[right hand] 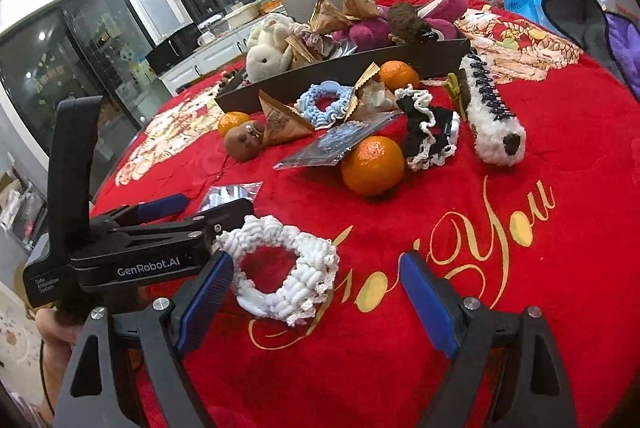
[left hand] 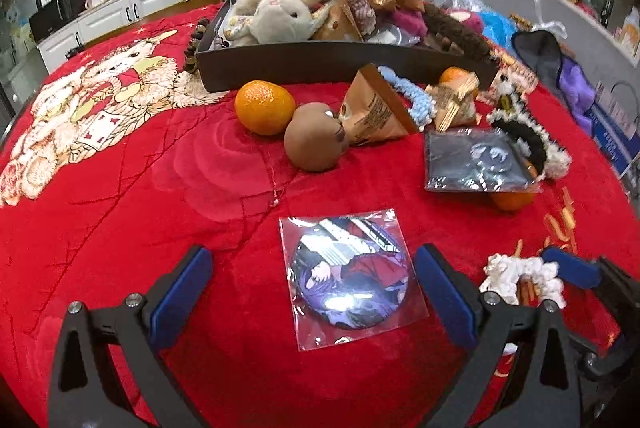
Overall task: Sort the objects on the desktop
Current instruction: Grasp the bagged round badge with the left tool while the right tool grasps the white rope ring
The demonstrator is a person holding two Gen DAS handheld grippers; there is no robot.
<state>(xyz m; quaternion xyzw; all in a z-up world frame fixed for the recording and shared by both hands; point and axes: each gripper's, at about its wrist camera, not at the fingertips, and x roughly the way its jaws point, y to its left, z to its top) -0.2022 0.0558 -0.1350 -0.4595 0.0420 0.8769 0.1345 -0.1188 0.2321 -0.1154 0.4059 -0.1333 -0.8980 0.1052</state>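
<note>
We hold the left gripper [left hand: 313, 288] with its jaws spread wide on both sides of a round badge in a clear sleeve [left hand: 349, 280] that lies flat on the red blanket [left hand: 120, 228]. The right gripper [right hand: 316, 292] is spread too, with the white scrunchie [right hand: 282, 270] between its fingers, nearer the left one. An orange [right hand: 372, 165] lies at twelve o'clock from the scrunchie.
</note>
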